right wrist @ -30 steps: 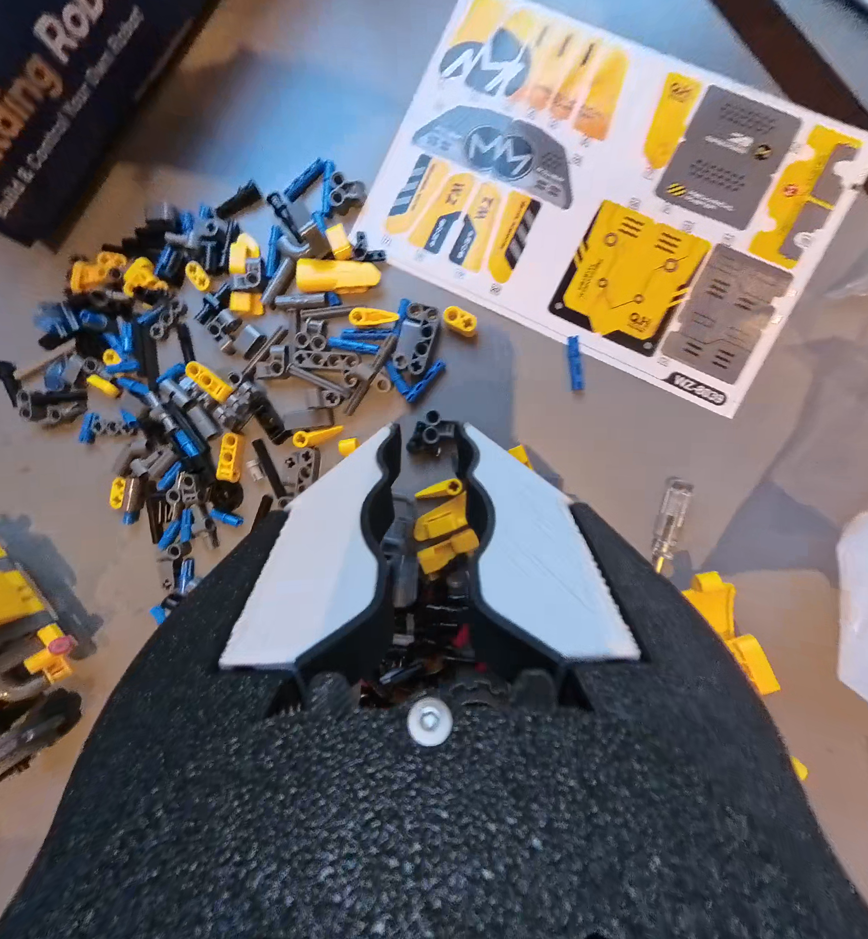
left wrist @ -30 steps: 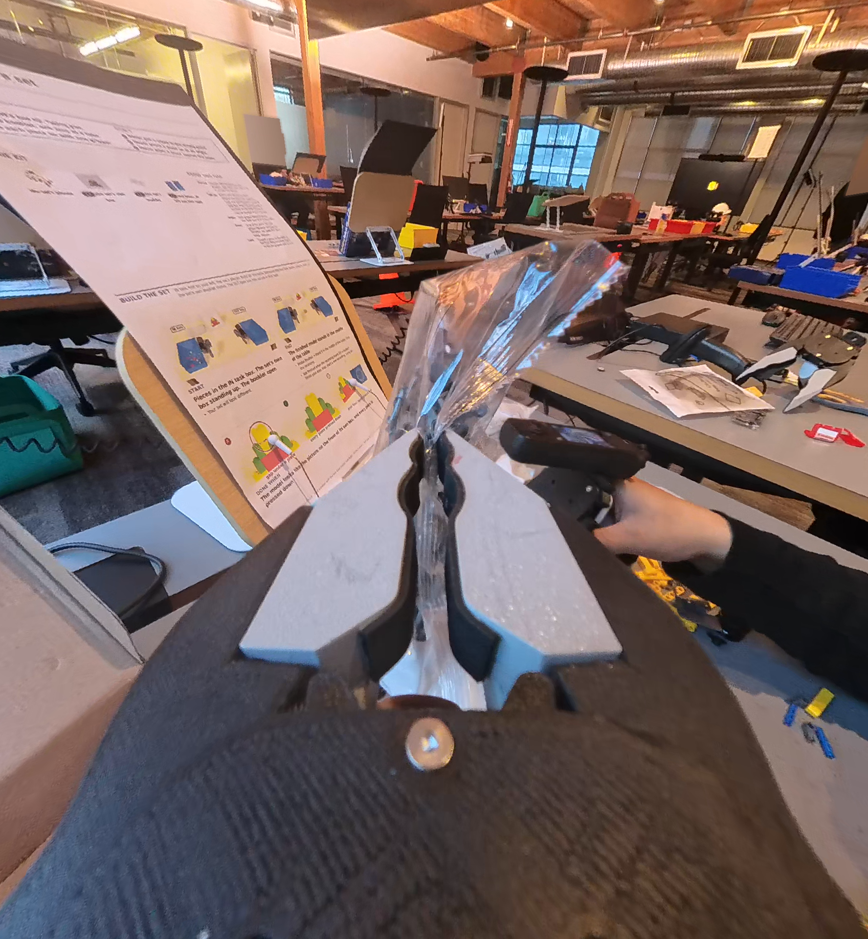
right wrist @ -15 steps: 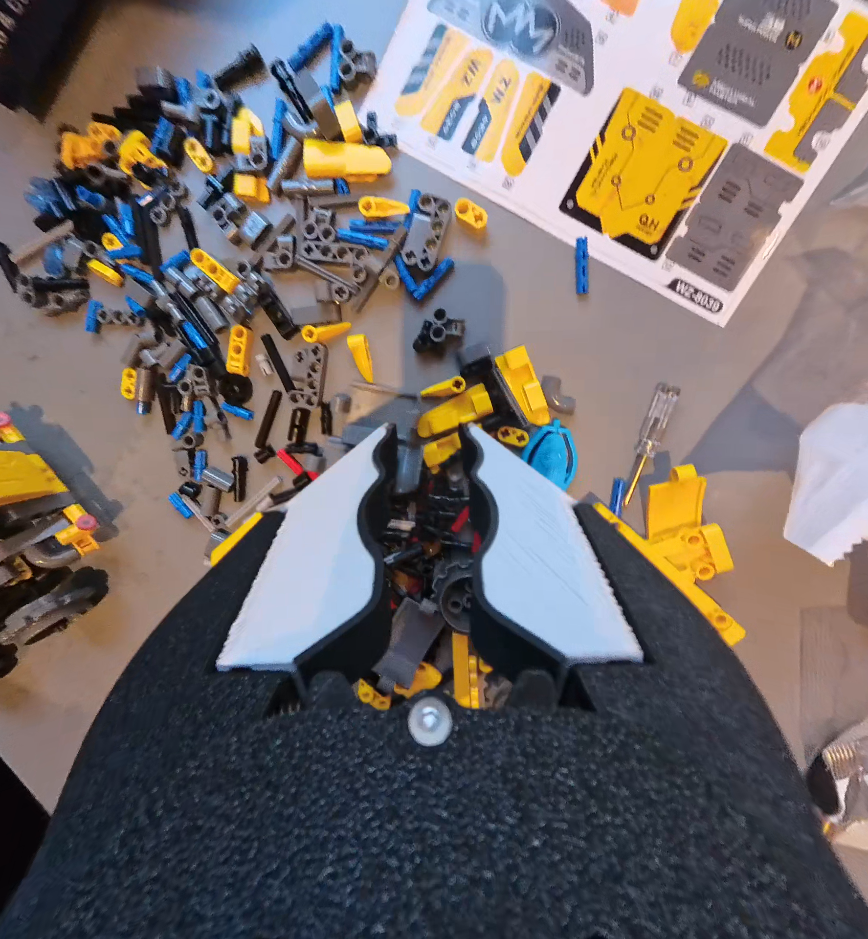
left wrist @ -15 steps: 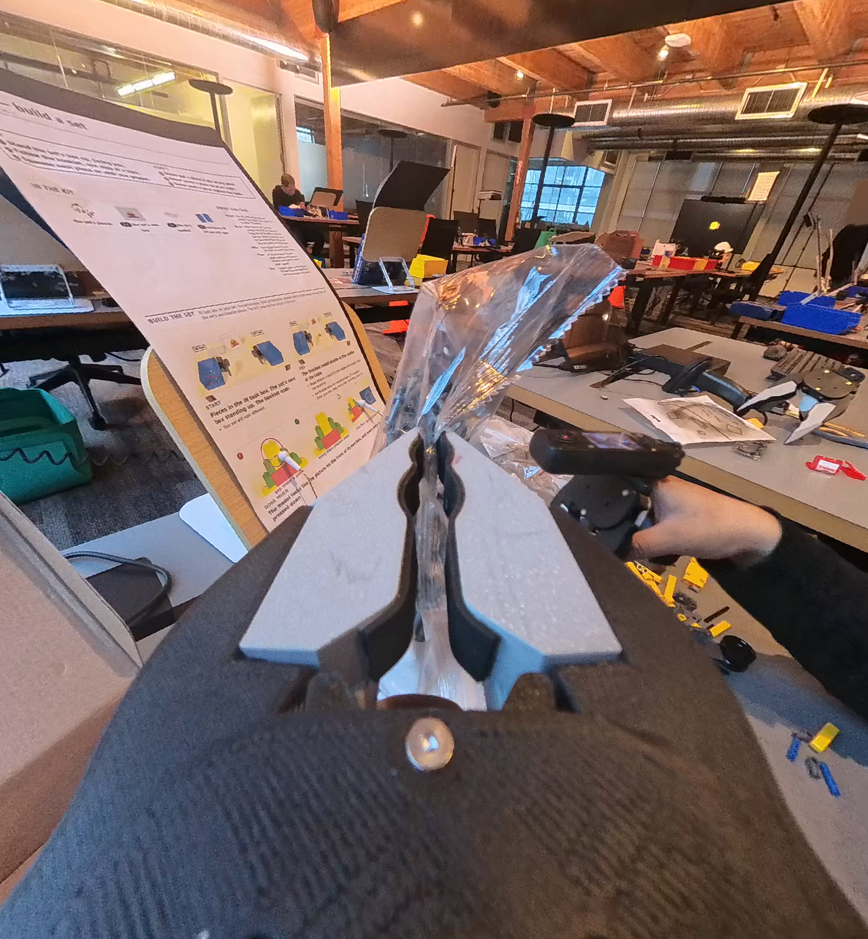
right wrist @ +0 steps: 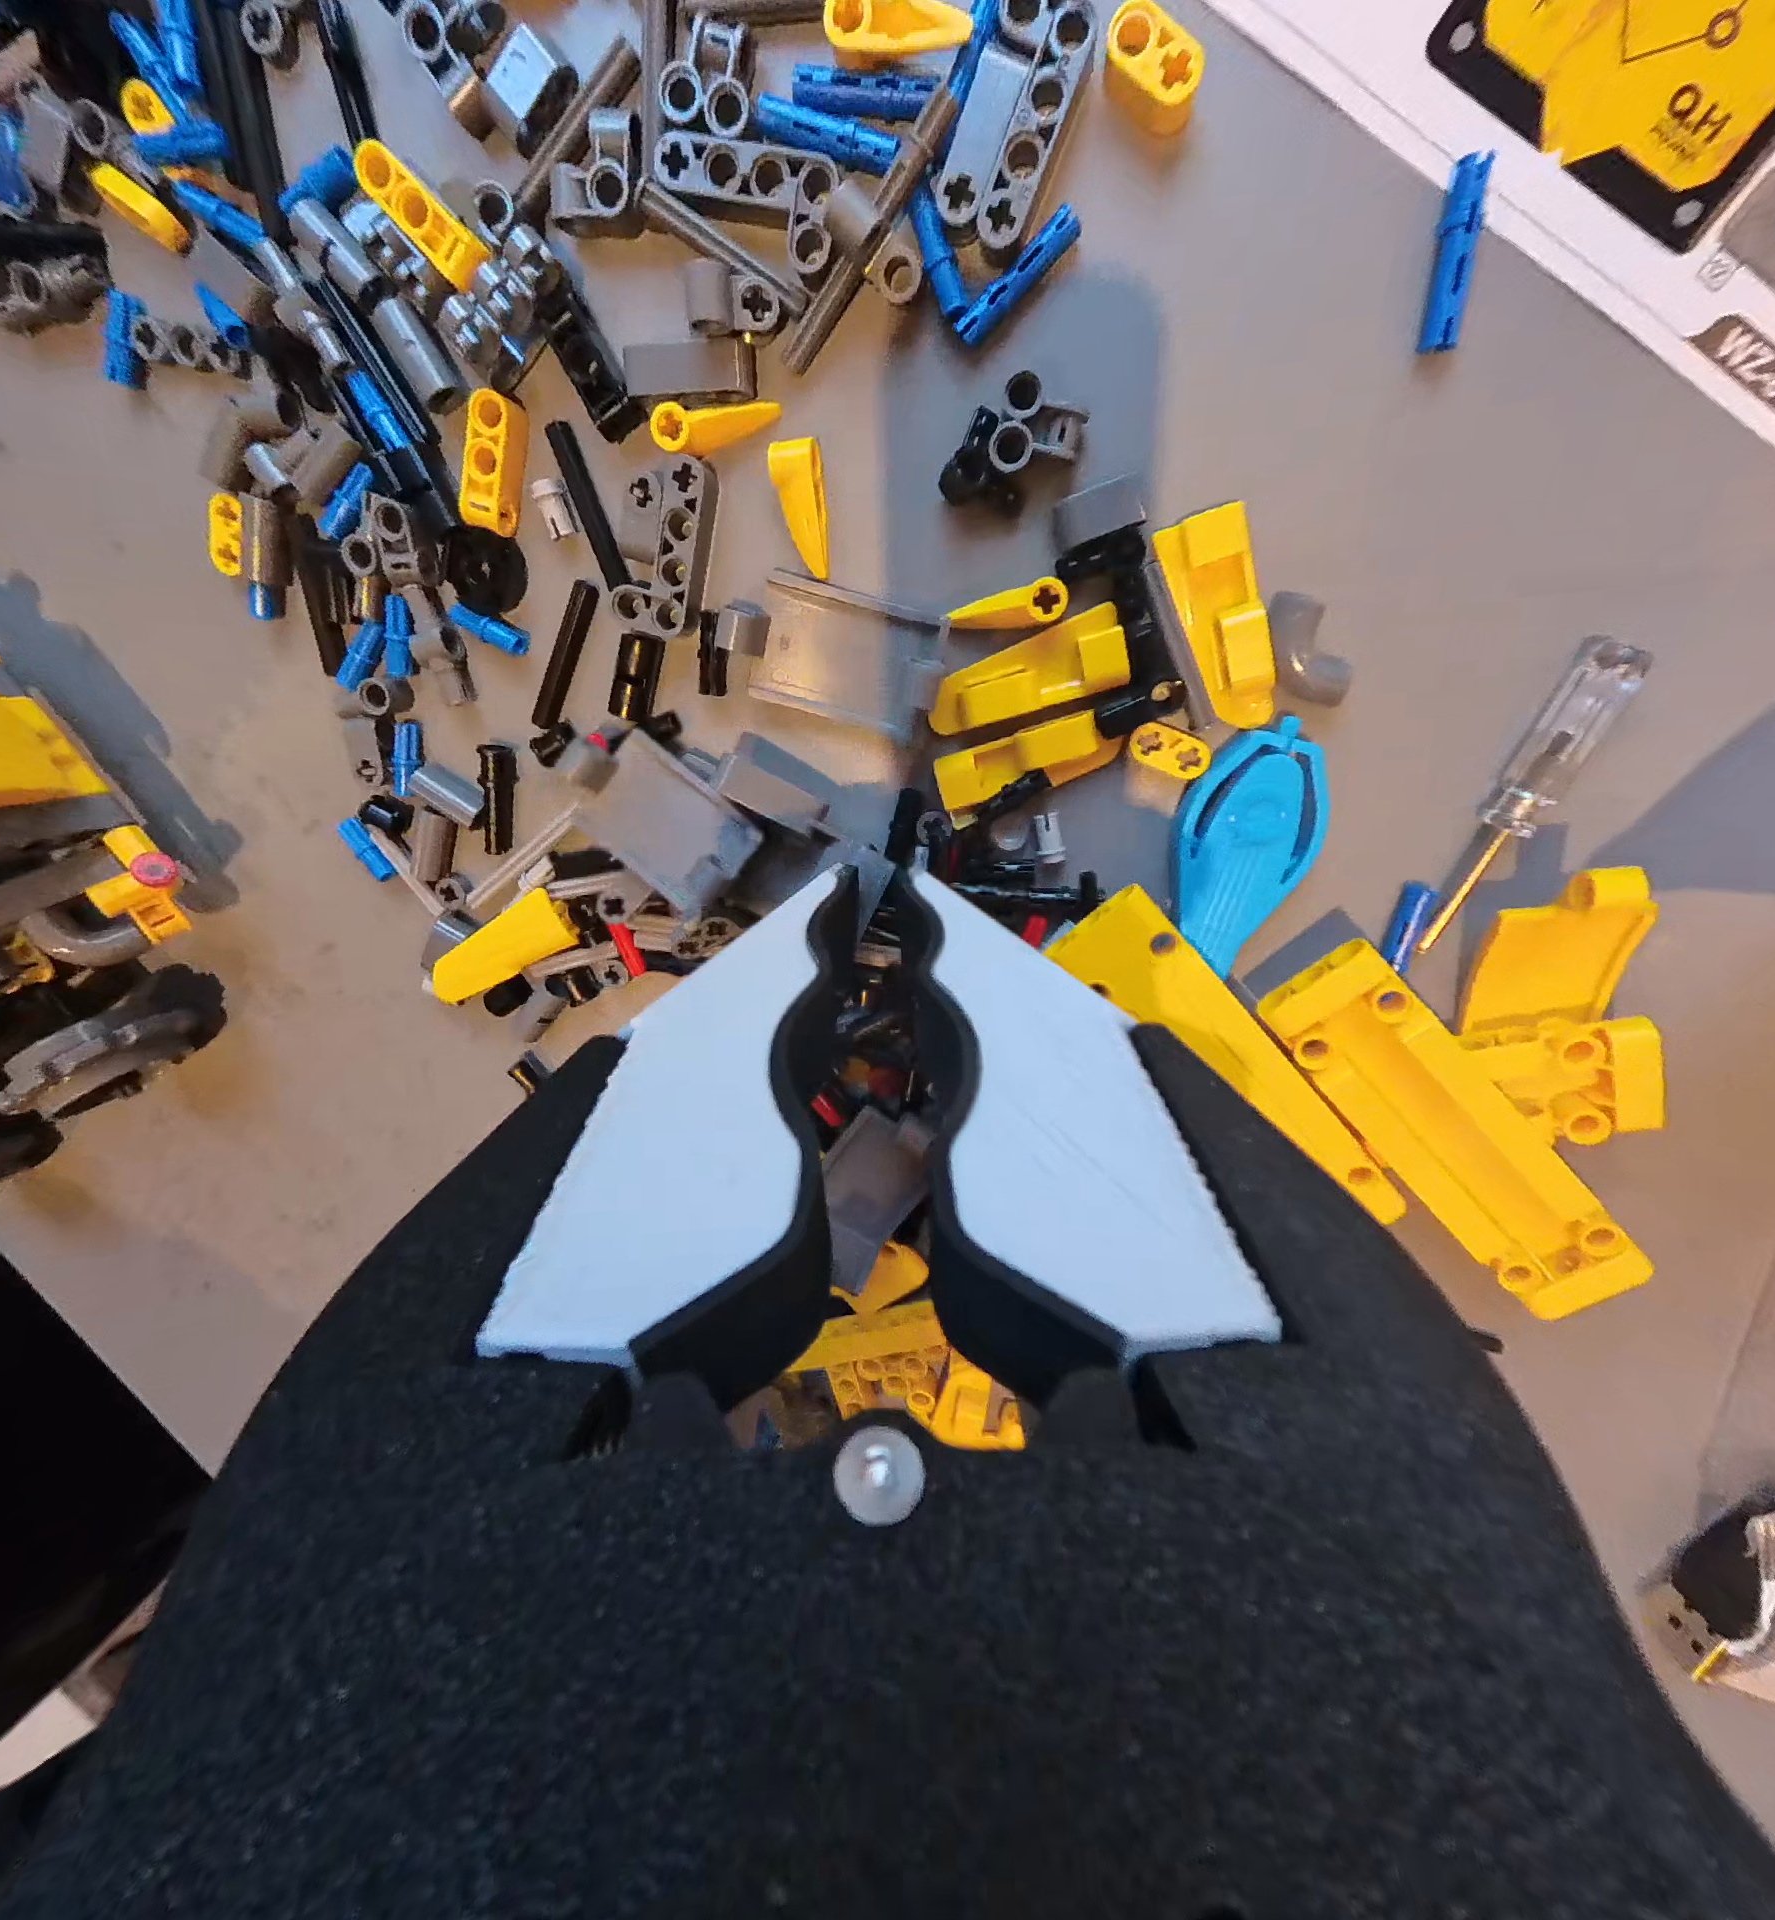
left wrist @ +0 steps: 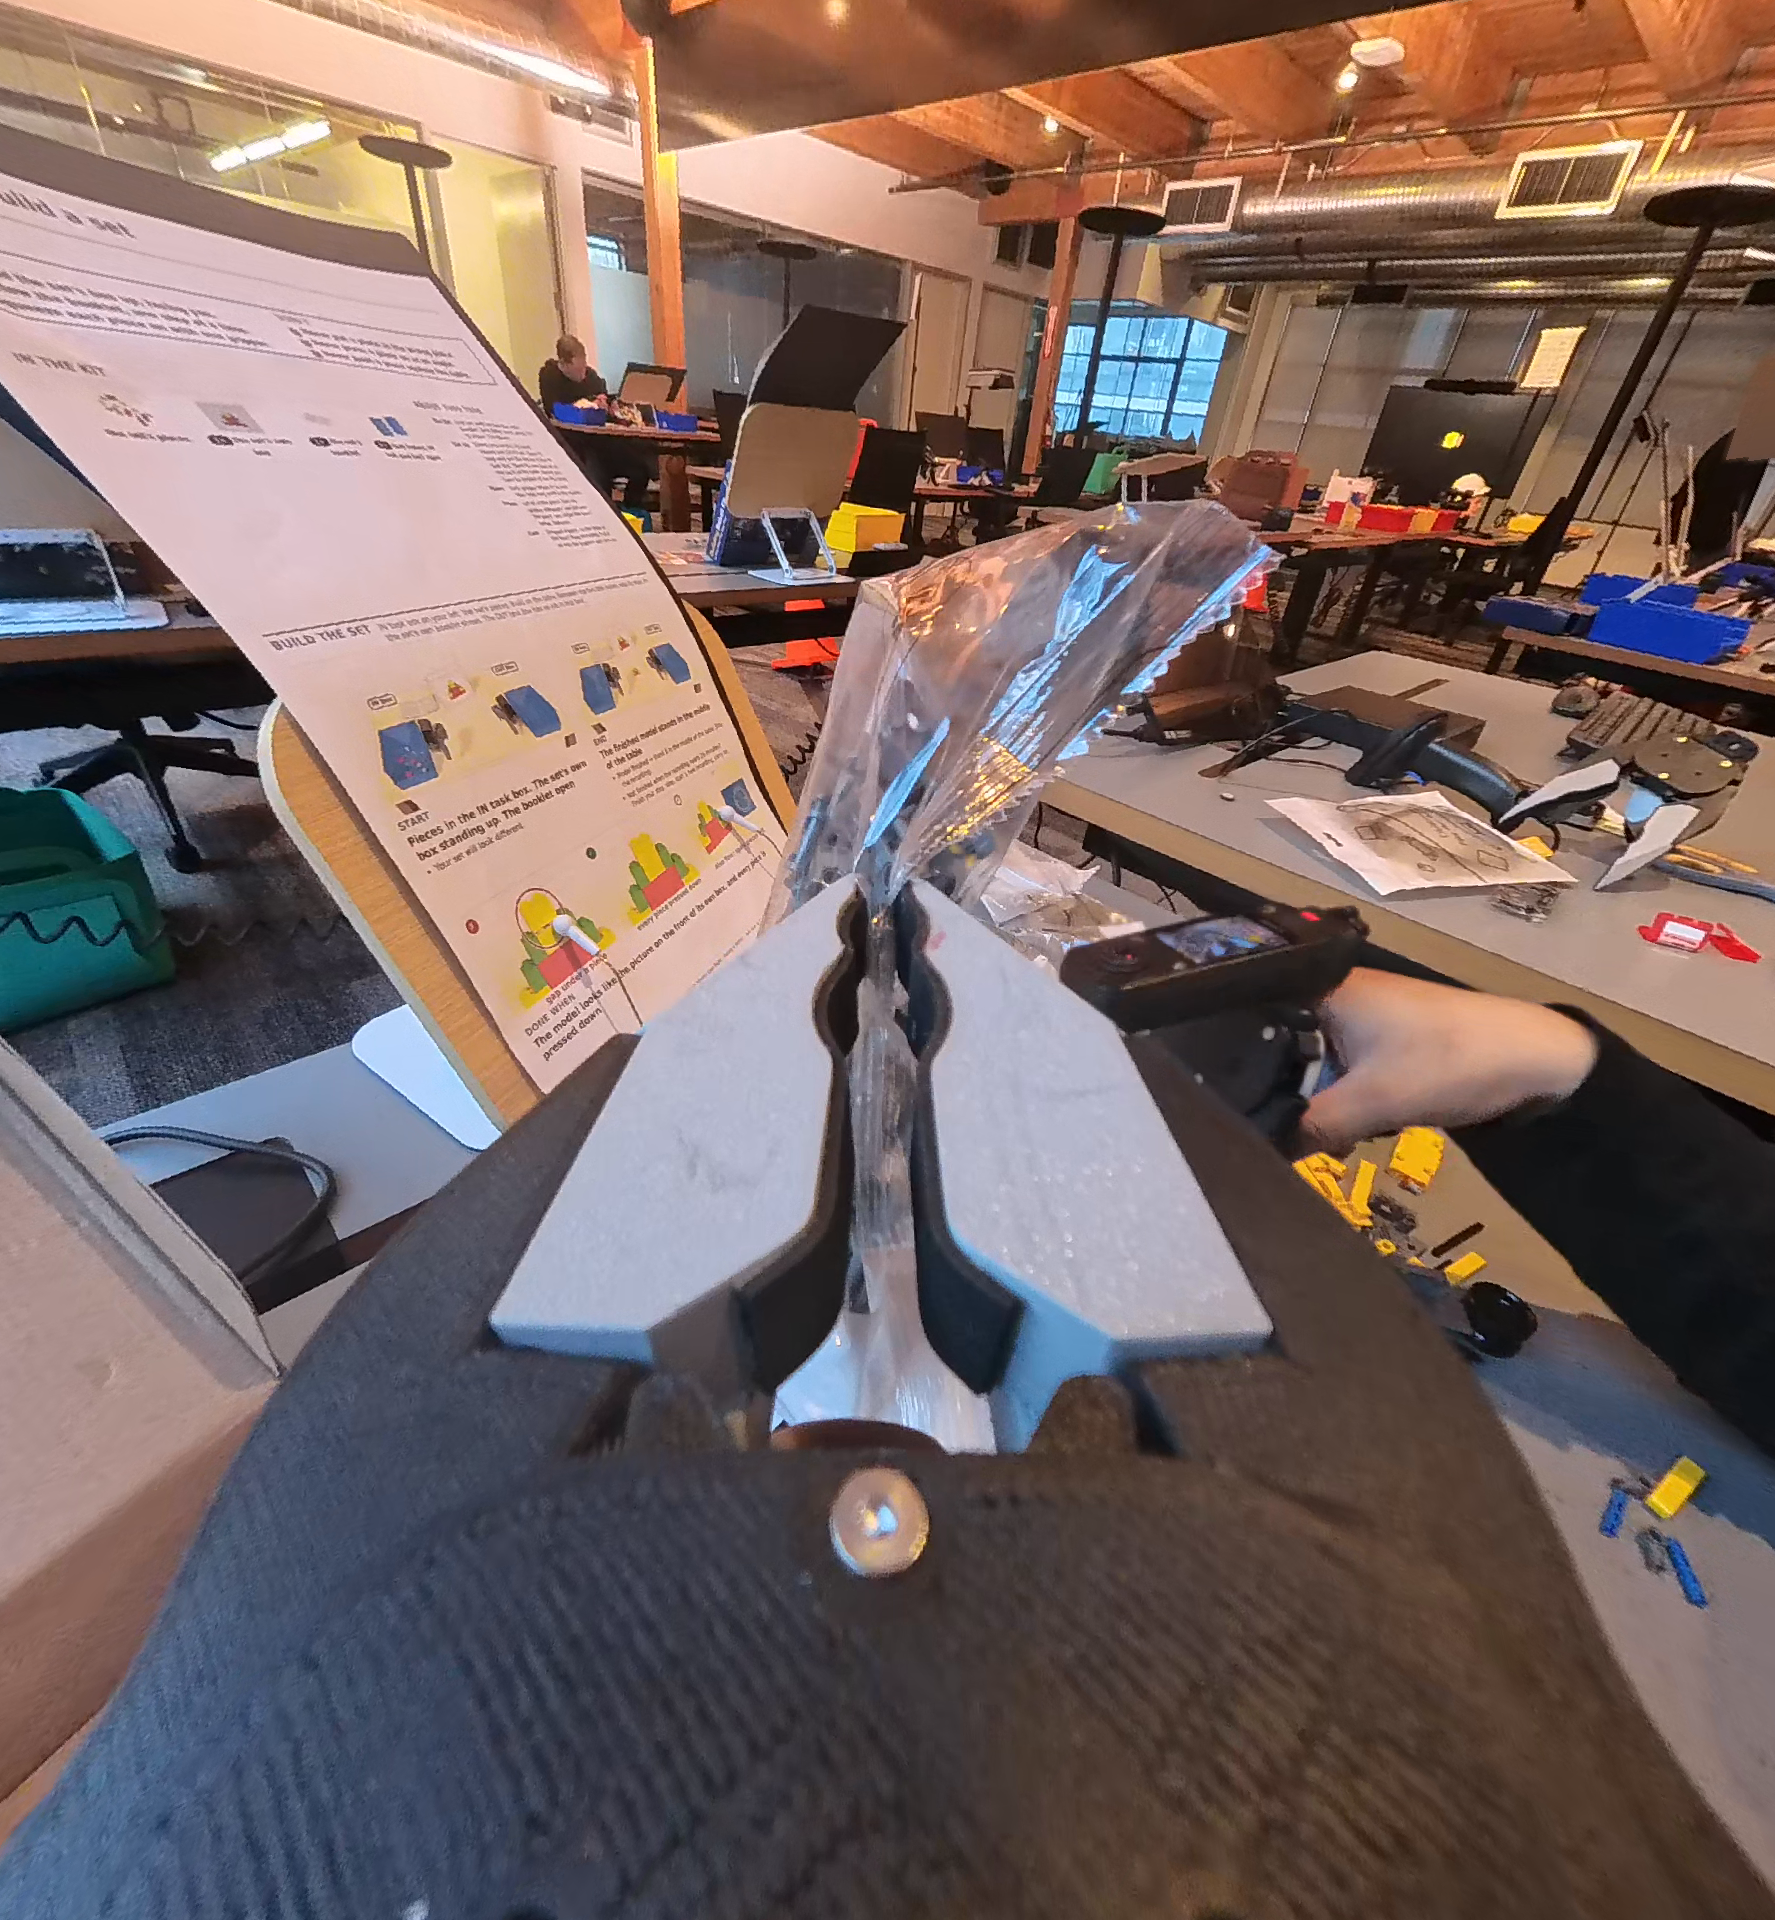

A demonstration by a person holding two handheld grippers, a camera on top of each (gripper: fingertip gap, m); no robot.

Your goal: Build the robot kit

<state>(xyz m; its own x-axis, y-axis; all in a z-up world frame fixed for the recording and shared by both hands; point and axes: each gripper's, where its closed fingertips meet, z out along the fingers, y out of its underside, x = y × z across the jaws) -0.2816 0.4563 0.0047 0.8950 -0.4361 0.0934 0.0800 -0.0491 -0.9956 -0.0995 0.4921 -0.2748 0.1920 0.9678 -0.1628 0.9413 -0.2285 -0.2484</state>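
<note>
My left gripper (left wrist: pixel 881 914) is shut on a crumpled clear plastic bag (left wrist: pixel 1018 686) and holds it up in the air. A hand (left wrist: pixel 1434 1049) holds my right gripper (left wrist: pixel 1205 961) just right of it, pointing down at the table. In the right wrist view my right gripper (right wrist: pixel 878 883) has its jaws almost together, low over a pile of small black, red and grey building pieces (right wrist: pixel 997 883). A grey bit shows between the tips; I cannot tell if it is gripped. Large yellow pieces (right wrist: pixel 1434 1101) lie to the right.
A wide scatter of blue, grey and yellow pieces (right wrist: pixel 571 312) covers the far left. A blue separator tool (right wrist: pixel 1241 831), a small screwdriver (right wrist: pixel 1548 748), a sticker sheet (right wrist: pixel 1693 156) and a partly built yellow model (right wrist: pixel 21 831) lie around. An instruction board (left wrist: pixel 395 623) and a cardboard box (left wrist: pixel 52 1351) stand left.
My right gripper has moved nearer and lower over the pieces and its jaws have closed from open to nearly shut. My left gripper has kept hold of the bag and tilted up slightly.
</note>
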